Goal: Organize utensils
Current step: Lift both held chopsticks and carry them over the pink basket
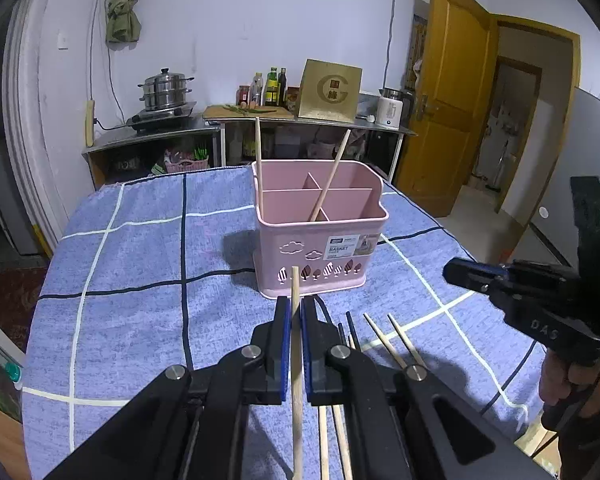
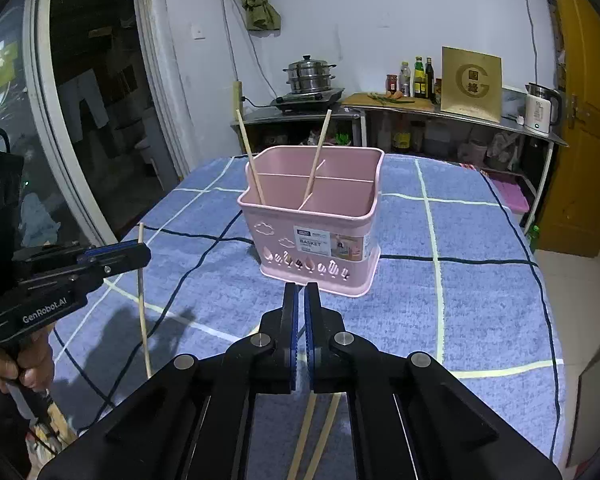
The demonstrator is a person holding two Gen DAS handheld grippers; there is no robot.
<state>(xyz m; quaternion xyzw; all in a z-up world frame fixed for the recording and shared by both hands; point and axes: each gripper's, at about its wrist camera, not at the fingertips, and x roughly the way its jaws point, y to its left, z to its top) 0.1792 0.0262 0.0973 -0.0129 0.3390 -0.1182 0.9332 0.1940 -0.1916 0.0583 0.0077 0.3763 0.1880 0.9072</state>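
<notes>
Nearest the lens in the left wrist view, the left gripper (image 1: 295,312) fills the bottom centre, its black hinged arms and blue ribbed pads clamped on one round, pale wooden chopstick (image 1: 296,364) that runs up between them, its blunt tip showing just above the fingertips. Low in the frame, four more wooden chopsticks lie loose on the cloth (image 1: 140,280): two (image 1: 332,440) beneath the gripper body and two (image 1: 396,344) fanned out to its right, with a pair of thin dark sticks (image 1: 350,328) beside them. At lower centre of the right wrist view, the right gripper (image 2: 301,300) has its blue pads drawn nearly together with nothing between them; two pale sticks (image 2: 316,432) pass under it on the table. That table wears a soft, nubby blue cloth crossed by white and dark lines. Beyond the fingertips, at centre frame, stands the pink plastic utensil basket (image 1: 320,240), rounded at the corners, split inside by thin walls into three visible compartments, with cloud and tree cut-outs and a paper label on its front. Two chopsticks (image 1: 332,176) lean in it, one in the near left corner, one against the middle divider. Farther back, in the upper half of the frame, a metal counter (image 1: 160,132) carries one stacked steel steamer pot (image 1: 164,88), several bottles (image 1: 272,88), a gold box (image 1: 330,92) and a white kettle (image 1: 390,112).
</notes>
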